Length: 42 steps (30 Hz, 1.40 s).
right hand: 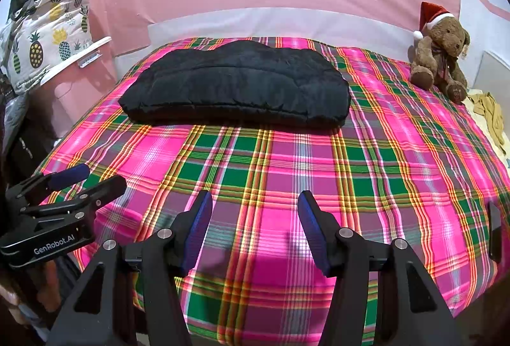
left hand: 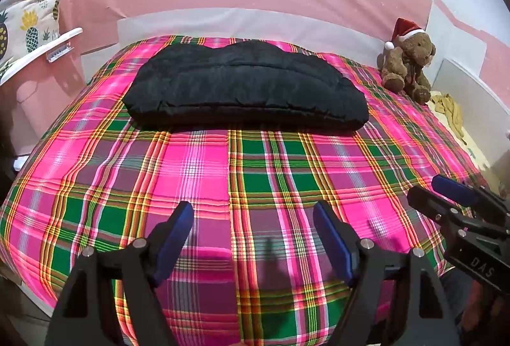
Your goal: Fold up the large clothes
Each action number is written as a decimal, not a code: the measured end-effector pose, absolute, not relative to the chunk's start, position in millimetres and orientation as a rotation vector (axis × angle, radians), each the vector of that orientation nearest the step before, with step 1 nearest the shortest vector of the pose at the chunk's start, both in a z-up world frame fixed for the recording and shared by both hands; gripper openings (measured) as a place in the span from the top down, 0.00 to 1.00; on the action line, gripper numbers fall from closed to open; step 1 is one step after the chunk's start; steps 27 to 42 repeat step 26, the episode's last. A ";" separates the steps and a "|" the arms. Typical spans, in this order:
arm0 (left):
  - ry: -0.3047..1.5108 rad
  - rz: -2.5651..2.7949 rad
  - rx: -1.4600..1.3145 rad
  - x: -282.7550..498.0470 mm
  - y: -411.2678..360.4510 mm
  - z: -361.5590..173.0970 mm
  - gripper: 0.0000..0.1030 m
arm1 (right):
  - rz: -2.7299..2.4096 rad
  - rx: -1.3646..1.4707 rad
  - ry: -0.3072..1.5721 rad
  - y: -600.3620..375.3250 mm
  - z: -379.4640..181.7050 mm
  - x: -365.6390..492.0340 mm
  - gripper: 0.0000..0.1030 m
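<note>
Left wrist view: we see the black padded garment [left hand: 245, 84] lying far up the bed [left hand: 191, 174], near the white headboard strip, well apart from both tools.
Garment state: it looks already doubled into a long, puffy bundle with a thick near edge; whether sleeves are tucked inside we cannot tell.
Left gripper [left hand: 253, 237]: our fingers are spread wide with nothing between them, hovering over the plaid cover near the foot of the bed.
Right gripper [right hand: 255, 228]: likewise released and empty, over bare plaid, with the left tool visible off to its left.
Step in hand: we judge this as the reach toward the bundle for a further fold, or the end of the task if this fold is the last.
How to do it well: we would bring both tools forward together and take the near edge at its two ends, one per side, so the bulk lifts evenly.
Grip advice: the filling looks thick and slippery, so we should bite deep enough to catch every layer, not just the outer shell.
Watch for: the plaid cover bunching up under the fingers, and the teddy bear [right hand: 441, 56] at the right corner, which a wide swing could knock.
</note>
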<state>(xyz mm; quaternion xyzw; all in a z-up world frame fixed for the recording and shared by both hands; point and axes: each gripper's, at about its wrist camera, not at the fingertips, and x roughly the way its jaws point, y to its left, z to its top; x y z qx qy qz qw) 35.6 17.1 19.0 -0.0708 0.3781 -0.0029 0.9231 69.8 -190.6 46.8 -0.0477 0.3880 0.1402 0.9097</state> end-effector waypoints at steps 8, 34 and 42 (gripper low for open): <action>0.775 -0.025 -0.144 34.2 12.9 18.9 0.22 | 0.286 -0.098 0.803 -190.8 45.8 69.5 0.45; 0.750 -0.014 -0.109 30.4 5.1 21.4 0.21 | 0.279 -0.097 0.810 -194.0 43.4 70.0 0.45; 0.750 -0.014 -0.109 30.4 5.1 21.4 0.21 | 0.279 -0.097 0.810 -194.0 43.4 70.0 0.45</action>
